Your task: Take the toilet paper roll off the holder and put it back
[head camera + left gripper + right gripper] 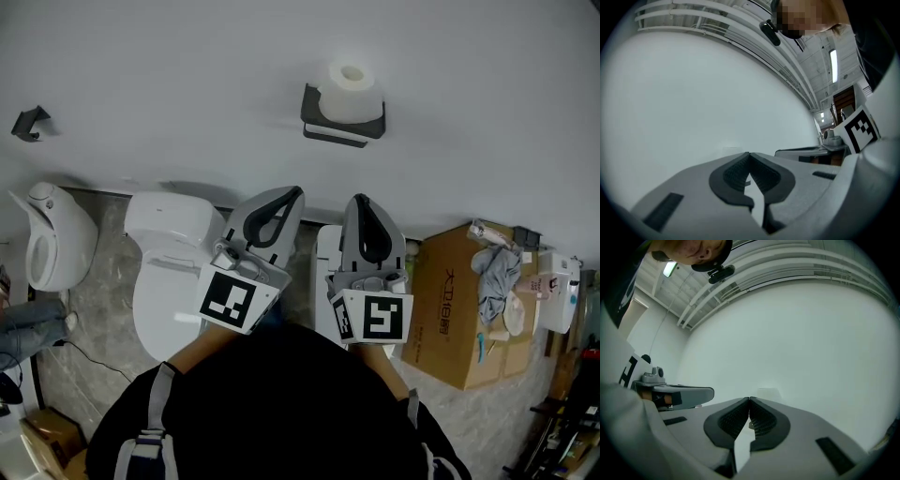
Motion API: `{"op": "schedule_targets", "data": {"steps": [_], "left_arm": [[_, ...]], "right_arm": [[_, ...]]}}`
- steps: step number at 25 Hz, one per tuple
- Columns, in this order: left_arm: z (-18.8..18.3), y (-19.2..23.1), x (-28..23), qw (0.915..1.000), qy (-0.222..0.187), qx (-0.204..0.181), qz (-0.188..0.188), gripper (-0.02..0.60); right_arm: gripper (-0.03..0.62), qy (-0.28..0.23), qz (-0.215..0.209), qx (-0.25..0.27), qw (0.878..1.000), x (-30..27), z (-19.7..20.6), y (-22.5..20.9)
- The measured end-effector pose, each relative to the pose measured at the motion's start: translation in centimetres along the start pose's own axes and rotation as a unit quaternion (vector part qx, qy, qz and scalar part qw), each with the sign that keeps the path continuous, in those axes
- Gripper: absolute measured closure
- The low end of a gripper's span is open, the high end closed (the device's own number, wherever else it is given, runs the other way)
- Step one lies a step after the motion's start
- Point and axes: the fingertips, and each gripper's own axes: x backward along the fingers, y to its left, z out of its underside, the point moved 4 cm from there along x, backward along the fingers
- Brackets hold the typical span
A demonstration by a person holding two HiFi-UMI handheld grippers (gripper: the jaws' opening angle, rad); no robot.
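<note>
Print beside the tools: one mark, not legible

A line of red characters runs across the brown face of the cardboard box [455, 328], just right of the right gripper [361, 200], too small to read with certainty. Beyond the box, a white unit [560, 298] carries a small label, also unreadable. The cubes on the right gripper and the left gripper [294, 191] show black-and-white square patterns, not letters.

Both grippers' jaws together, empty.
</note>
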Motion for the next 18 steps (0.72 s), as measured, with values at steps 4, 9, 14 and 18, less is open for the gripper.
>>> {"op": "schedule_targets", "data": {"steps": [4, 9, 14, 18], "left_arm": [[0.1, 2.4, -2.4, 0.9999, 0.002, -0.005, 0.009, 0.578], [0.5, 4.6, -5.5, 0.9996, 0.003, -0.001, 0.030, 0.578], [0.7, 6.1, -8.2, 0.9983, 0.001, 0.000, 0.058, 0.578], [1.0, 7.0, -10.2, 0.9970, 0.003, 0.004, 0.078, 0.578]], "right_arm": [[0.571, 0.002, 0.007, 0.001, 1.000, -2.9, 0.4, -0.4], [0.571, 0.006, 0.023, 0.006, 1.000, -6.0, 0.9, -1.4], [0.571, 0.008, 0.047, 0.008, 0.999, -8.3, 1.4, -2.3], [0.571, 0.018, 0.065, 0.010, 0.998, -9.7, 1.9, -3.2]]}}
